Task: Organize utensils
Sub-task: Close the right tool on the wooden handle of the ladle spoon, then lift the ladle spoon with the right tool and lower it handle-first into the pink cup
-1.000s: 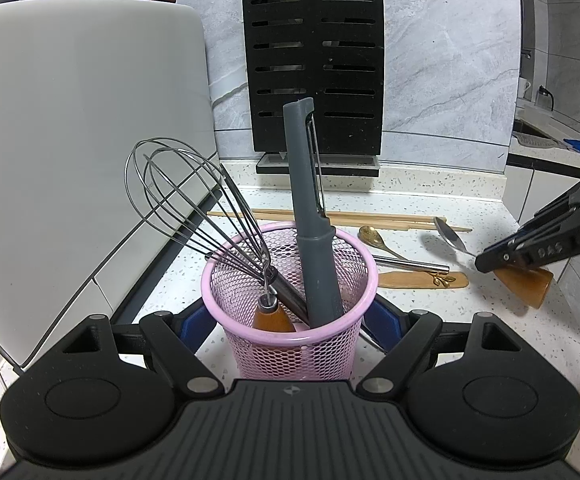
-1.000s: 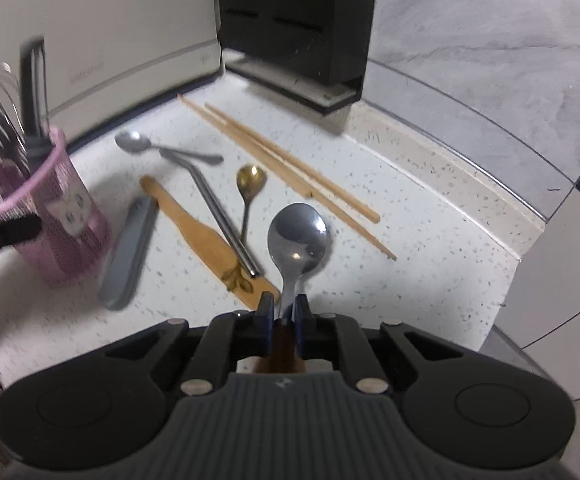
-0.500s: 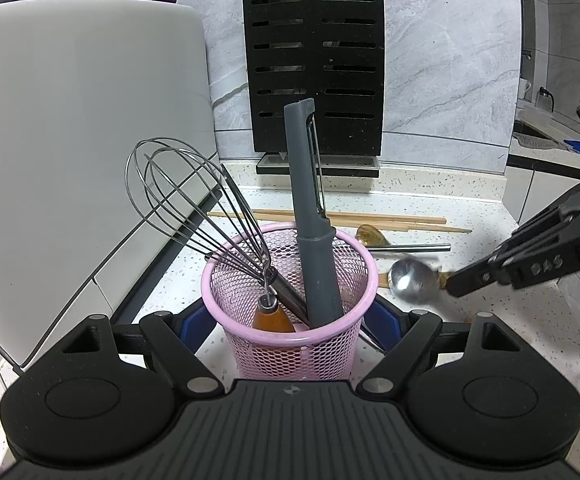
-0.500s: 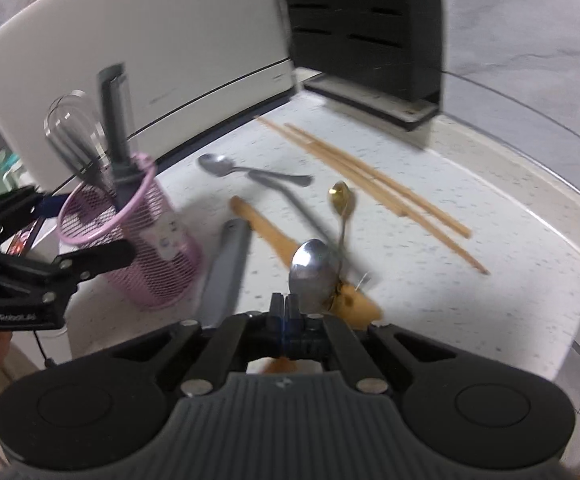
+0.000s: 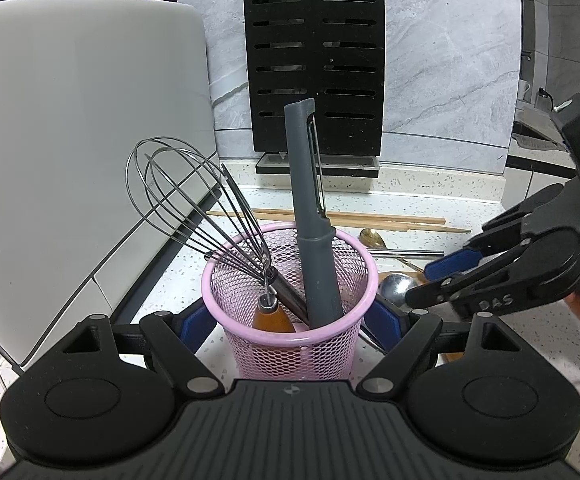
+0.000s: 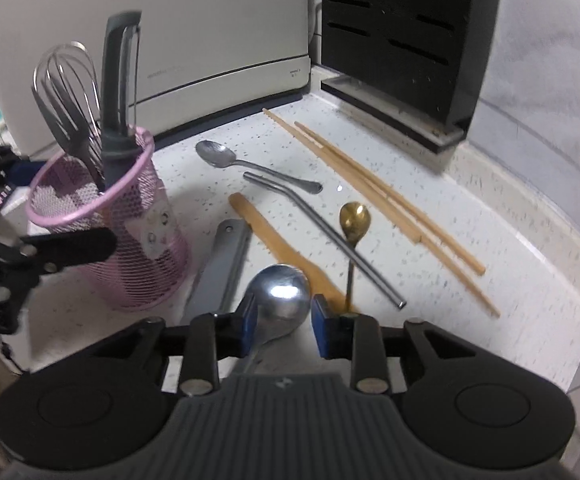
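Speckled white worktop (image 6: 501,264) carries everything. At the left, the left gripper (image 5: 290,322) clamps the pink mesh cup (image 5: 290,344), which holds a whisk (image 5: 194,216) and a grey peeler (image 5: 309,216). Rightward, the right gripper (image 6: 283,320) has just been opening; its blue pads stand apart, the large steel spoon (image 6: 280,300) loose between them. Far right lie chopsticks (image 6: 373,192).
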The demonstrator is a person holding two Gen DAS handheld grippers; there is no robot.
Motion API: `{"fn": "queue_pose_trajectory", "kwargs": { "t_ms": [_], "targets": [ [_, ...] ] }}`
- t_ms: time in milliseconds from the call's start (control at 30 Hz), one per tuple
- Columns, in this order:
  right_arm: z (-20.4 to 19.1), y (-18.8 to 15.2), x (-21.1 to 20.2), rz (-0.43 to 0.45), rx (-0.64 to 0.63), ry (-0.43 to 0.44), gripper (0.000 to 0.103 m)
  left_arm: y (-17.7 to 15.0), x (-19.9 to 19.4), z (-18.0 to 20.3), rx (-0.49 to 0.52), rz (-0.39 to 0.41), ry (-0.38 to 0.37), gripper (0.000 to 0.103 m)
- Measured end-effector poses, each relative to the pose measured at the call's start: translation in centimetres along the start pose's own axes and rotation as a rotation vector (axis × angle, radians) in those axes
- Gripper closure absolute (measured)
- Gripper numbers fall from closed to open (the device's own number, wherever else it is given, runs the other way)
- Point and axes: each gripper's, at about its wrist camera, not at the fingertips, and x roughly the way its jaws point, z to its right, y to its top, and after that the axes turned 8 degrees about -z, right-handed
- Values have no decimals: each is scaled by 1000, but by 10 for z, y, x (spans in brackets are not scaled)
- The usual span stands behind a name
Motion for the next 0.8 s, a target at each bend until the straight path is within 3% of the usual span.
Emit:
{"fn": "queue_pose_trajectory", "kwargs": {
  "t_ms": [167, 500, 600, 633, 700, 800],
  "targets": [
    [-1, 1, 9, 15, -20, -17, 62, 0, 0, 0, 0, 0, 0, 8],
    [-11, 0, 16, 29, -61, -46, 62, 0, 0, 0, -1, 0, 1, 8],
    [-14, -2, 13, 33, -75, -35, 72, 0, 0, 0, 0, 0, -1, 8],
    [-15, -2, 12, 34, -80, -35, 80, 0, 0, 0, 0, 0, 0, 8],
    [-18, -3, 12, 41, -89, -51, 82, 0, 0, -1, 1, 0, 0, 8],
    [-16, -2, 7, 57, -73, -53, 93, 0, 0, -1, 1, 0, -1, 8]
  ]
}}
